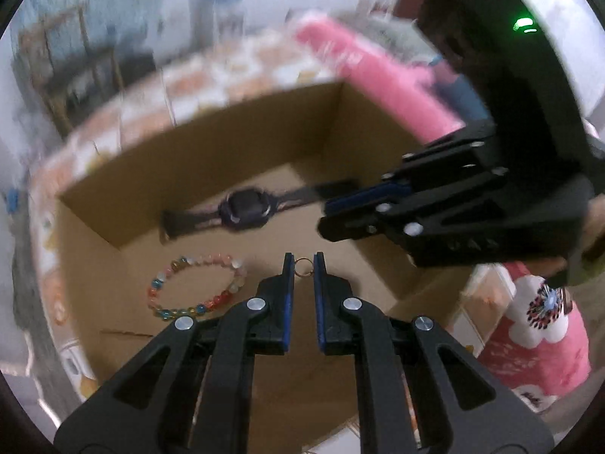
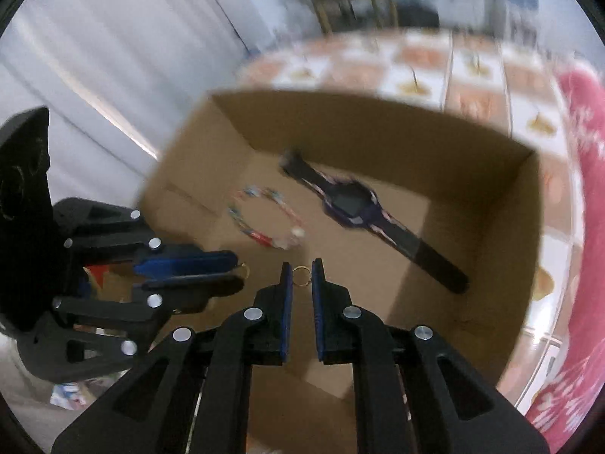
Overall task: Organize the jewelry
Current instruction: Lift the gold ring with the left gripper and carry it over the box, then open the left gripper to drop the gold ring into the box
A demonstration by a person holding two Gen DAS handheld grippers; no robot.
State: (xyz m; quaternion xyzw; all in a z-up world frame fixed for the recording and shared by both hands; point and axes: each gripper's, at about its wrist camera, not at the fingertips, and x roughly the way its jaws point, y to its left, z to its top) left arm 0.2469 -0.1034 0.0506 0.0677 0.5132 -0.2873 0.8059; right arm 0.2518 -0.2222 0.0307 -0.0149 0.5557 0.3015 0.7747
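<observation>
Left wrist view: a small gold ring (image 1: 303,267) is pinched between the nearly closed tips of the left tool (image 1: 303,265), with the open cardboard box (image 1: 264,113) directly below and ahead, the bead bracelet (image 1: 196,289) to its left and the watch (image 1: 244,210) lying crosswise beyond. A second ring (image 2: 302,276) is likewise gripped by the right tool (image 2: 301,275), so both tools are poised over the box floor. Motion blur smears the patterned surface (image 2: 416,68), and the right tool's ring is hidden in the left view.
</observation>
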